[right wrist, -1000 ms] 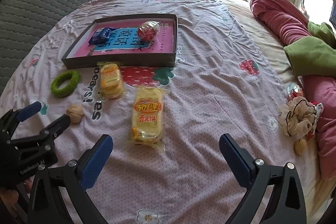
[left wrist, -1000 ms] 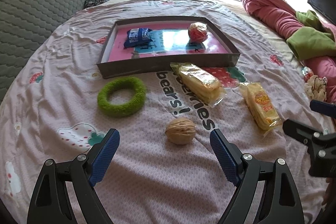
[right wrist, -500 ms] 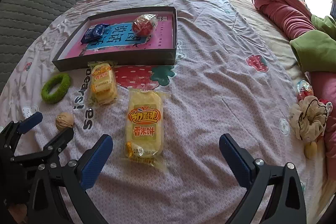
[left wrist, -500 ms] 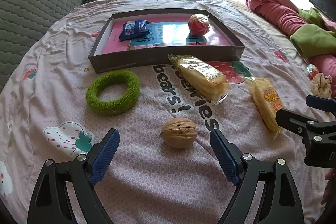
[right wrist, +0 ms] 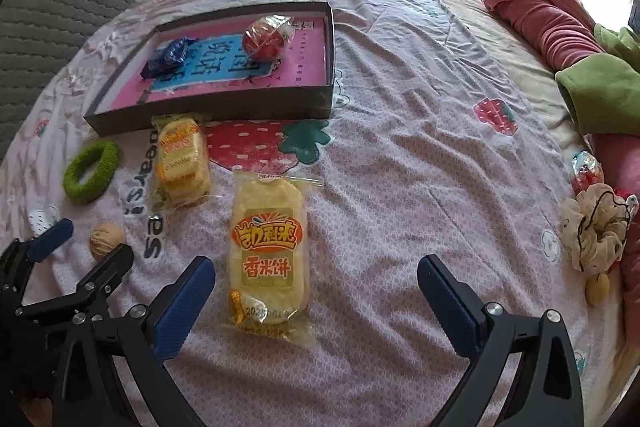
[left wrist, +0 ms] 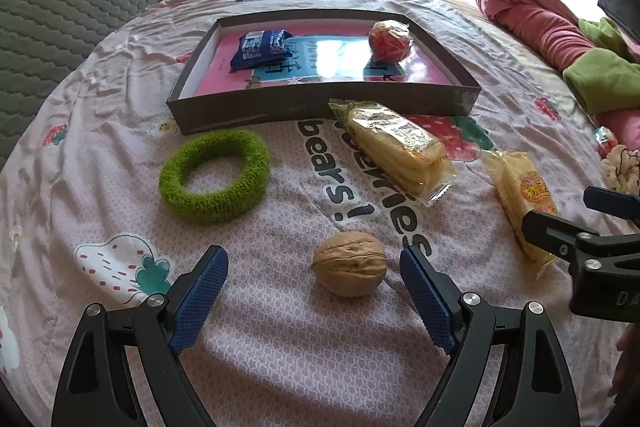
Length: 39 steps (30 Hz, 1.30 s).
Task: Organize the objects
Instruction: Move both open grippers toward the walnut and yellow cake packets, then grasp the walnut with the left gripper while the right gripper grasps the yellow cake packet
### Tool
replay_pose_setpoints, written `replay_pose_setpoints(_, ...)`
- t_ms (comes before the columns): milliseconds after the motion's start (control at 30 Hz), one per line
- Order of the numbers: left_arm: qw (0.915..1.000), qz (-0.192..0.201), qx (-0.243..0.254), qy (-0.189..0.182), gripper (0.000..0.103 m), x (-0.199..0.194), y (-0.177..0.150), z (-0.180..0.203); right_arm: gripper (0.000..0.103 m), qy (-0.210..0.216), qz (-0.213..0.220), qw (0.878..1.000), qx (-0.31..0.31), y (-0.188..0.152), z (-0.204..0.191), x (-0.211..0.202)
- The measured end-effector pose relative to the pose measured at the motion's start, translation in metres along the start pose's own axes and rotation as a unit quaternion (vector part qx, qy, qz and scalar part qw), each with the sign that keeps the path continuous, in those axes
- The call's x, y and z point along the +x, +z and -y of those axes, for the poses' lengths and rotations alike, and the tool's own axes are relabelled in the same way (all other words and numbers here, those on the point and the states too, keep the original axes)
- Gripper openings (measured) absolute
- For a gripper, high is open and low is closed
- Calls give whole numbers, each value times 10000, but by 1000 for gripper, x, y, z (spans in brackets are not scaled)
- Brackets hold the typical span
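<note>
1. The left gripper [left wrist: 314, 265] is being held low over the bedsheet [left wrist: 280, 347] with its blue-padded fingers [left wrist: 198, 293] spread wide, and nothing is being gripped.
2. The walnut [left wrist: 349, 263] is being framed between those fingers, nearer the right-hand pad but not touching either one.
3. The right gripper [right wrist: 316, 287] is likewise being held wide open and empty, its fingers [right wrist: 184, 301] set either side of open sheet.
4. The rice cracker packet [right wrist: 267, 251] with the orange label is being seen lying flat between them, close to the left-hand pad; whether it is touching cannot be told.
5. The same packet is being picked out in the left view, just beyond the tip of the other gripper.
6. The dark tray [left wrist: 256, 107] is being shown further up the bed, with a blue wrapped snack [left wrist: 260, 47] in its left part and a red wrapped ball [left wrist: 389, 41] in its right part.
7. A second yellow biscuit packet [left wrist: 396, 151] is being seen lying slantwise, its far end right against the tray's near wall.
8. The green fuzzy ring [left wrist: 216, 181] is being shown flat on the sheet, just in front of the tray's left end and well apart from the walnut.
9. A cream scrunchie [right wrist: 596, 227] is being glimpsed at the right edge of the bed, beside the pink blanket [right wrist: 536, 19].
</note>
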<state>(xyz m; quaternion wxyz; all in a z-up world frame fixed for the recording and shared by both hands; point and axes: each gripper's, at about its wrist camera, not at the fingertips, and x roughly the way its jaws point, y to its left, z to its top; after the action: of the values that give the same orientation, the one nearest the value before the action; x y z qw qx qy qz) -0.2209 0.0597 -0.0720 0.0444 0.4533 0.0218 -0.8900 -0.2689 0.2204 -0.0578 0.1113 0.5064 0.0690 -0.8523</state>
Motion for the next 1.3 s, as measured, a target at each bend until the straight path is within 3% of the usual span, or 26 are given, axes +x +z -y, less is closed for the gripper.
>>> replay_pose_setpoints(167, 10000, -69, -1, -44, 88, 3, -1, 3, 102, -113, -98, 9999, -14, 1, -2, 12)
replay_pose_setpoints(367, 9999, -104, -4, -76, 88, 7, 0, 6, 90, -54, -211, 9998, 14, 2, 0, 22)
replay_pose_setpoints(1033, 9991, -98, -10, -417, 52, -2, 1, 7, 69, 77, -151, 9997, -175, -1, -9, 16)
replay_pose_setpoints(1100, 9989, -86, 10, -464, 44, -3, 1, 8, 67, 115, -140, 9997, -179, -1, -9, 15)
replay_pose_setpoints(1300, 9988, -114, 36, -483, 38, -1, 1, 8, 62, 201, -95, 9996, -165, -2, -9, 15)
